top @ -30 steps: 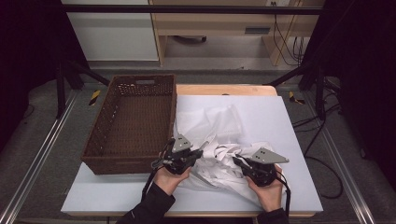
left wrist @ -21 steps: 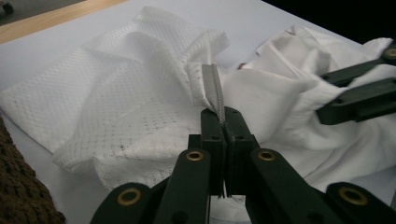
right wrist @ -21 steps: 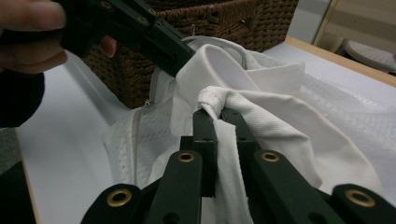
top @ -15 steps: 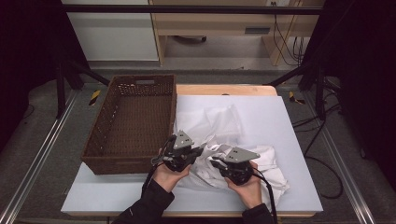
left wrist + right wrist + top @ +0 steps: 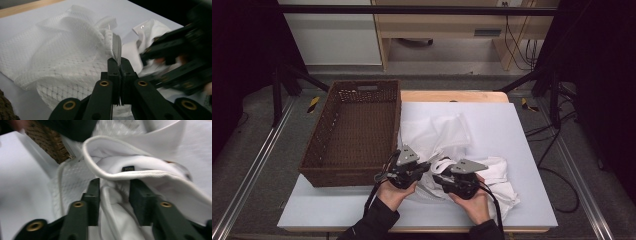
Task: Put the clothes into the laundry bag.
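Left tongs (image 5: 428, 165): matte black two-jaw body, grey three-cornered plate on top, black cable trailing from the rear. Right tongs (image 5: 437, 177): same make, same grey plate and black cable. Jaws: flat black blocks on black link arms, a brass-coloured rivet at each pivot. Behind each tongs body, a dark long sleeve (image 5: 374, 225).

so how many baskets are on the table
1: a brown wicker basket at the table's left side, beside the white garment; its corner also shows in the right gripper view.
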A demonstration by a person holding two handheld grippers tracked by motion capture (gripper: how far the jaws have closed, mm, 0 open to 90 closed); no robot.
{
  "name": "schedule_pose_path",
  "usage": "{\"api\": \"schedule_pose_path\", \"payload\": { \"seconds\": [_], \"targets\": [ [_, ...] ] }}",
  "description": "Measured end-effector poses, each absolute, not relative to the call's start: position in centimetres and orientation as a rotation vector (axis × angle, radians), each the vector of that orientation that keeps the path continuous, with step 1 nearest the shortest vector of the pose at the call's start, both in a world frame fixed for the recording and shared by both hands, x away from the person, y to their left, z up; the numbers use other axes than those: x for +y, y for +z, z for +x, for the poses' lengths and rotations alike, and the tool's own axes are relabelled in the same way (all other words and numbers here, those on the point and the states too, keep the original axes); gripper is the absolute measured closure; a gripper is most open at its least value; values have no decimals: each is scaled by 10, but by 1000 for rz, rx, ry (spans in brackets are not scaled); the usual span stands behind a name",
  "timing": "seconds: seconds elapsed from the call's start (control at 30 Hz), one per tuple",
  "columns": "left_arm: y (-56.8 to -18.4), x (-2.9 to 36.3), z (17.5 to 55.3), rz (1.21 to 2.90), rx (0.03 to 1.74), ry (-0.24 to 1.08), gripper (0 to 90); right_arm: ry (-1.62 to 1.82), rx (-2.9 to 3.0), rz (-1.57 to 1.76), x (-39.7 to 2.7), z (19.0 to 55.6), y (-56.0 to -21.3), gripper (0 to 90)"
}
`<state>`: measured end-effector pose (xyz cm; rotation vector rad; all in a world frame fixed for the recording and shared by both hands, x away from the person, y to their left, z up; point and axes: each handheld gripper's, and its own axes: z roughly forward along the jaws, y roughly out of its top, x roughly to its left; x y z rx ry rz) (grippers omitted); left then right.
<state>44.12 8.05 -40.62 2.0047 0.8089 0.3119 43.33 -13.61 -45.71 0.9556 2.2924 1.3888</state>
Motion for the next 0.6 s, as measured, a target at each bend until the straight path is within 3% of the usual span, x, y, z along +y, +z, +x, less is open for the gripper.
{"api": "schedule_pose_path", "payload": {
  "seconds": [0.2, 0.37, 0.47, 0.53, 0.6],
  "targets": [
    [-413, 81, 441, 2017, 817, 308, 885, 1396, 2090, 994, -181, 416, -428, 490],
    [-411, 81, 442, 2015, 815, 310, 885, 1269, 2157, 1044, -179, 438, -441, 471],
    [-411, 81, 442, 2018, 814, 313, 885, 1164, 2192, 1025, -166, 451, -455, 627],
    [-410, 82, 441, 2016, 815, 317, 885, 1154, 2192, 1020, -165, 454, -456, 814],
    [-409, 83, 442, 2016, 816, 317, 885, 1211, 2185, 1017, -167, 451, -452, 871]
  ]
}}
